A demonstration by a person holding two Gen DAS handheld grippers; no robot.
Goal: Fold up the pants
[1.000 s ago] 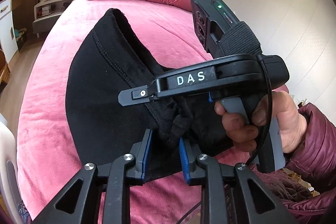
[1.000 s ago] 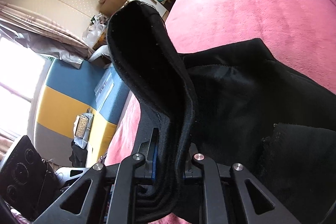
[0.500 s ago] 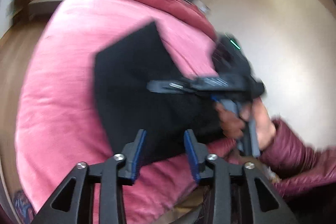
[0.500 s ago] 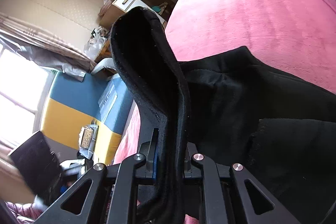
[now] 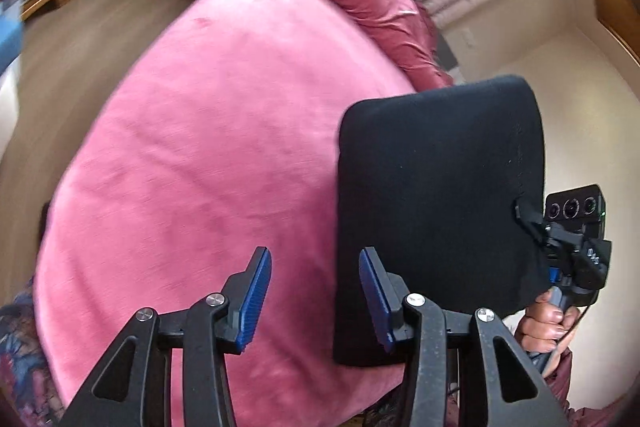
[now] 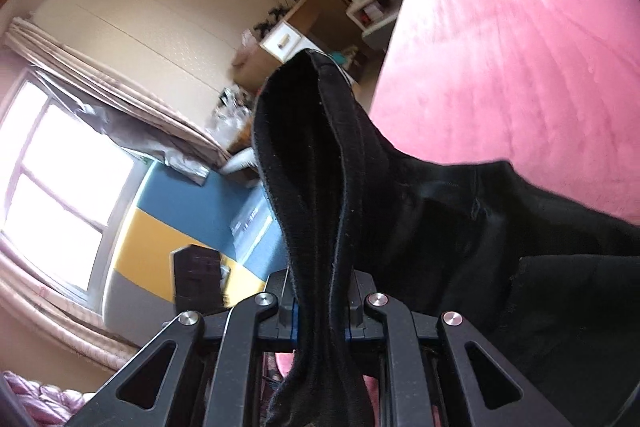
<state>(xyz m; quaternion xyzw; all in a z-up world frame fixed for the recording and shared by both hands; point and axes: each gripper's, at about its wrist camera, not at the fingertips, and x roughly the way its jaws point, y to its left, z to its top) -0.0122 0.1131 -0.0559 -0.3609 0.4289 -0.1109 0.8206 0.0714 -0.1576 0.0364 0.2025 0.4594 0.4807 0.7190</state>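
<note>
- The right gripper (image 6: 320, 311) is clamped tight on a thick bunched fold of the black pants (image 6: 460, 247); the cloth stands up between its blue pads and also hangs below them.
- From that grip the rest of the pants spreads off to the right of the right wrist view, over the near edge of the pink bed (image 6: 520, 59).
- The left gripper (image 5: 316, 297) has nothing between its blue pads (image 5: 254, 297); its jaws are moving apart, and only the pink bed (image 5: 208, 147) shows through the gap.
- In the left wrist view the pants (image 5: 436, 207) hang as a broad, flat black panel just to the right of the left gripper, its lower edge passing behind the right-hand finger; I cannot tell whether that finger touches the cloth.
- The panel is held up at its right edge by the right gripper (image 5: 532, 223), whose handle is wrapped by the person's hand (image 5: 544, 323).
- At the head of the bed, far from the pants, lies a crumpled dark pink quilt (image 5: 380, 11).
- Beside the bed, to the left of the pants in the right wrist view, stands a blue and yellow panel (image 6: 180, 219).
</note>
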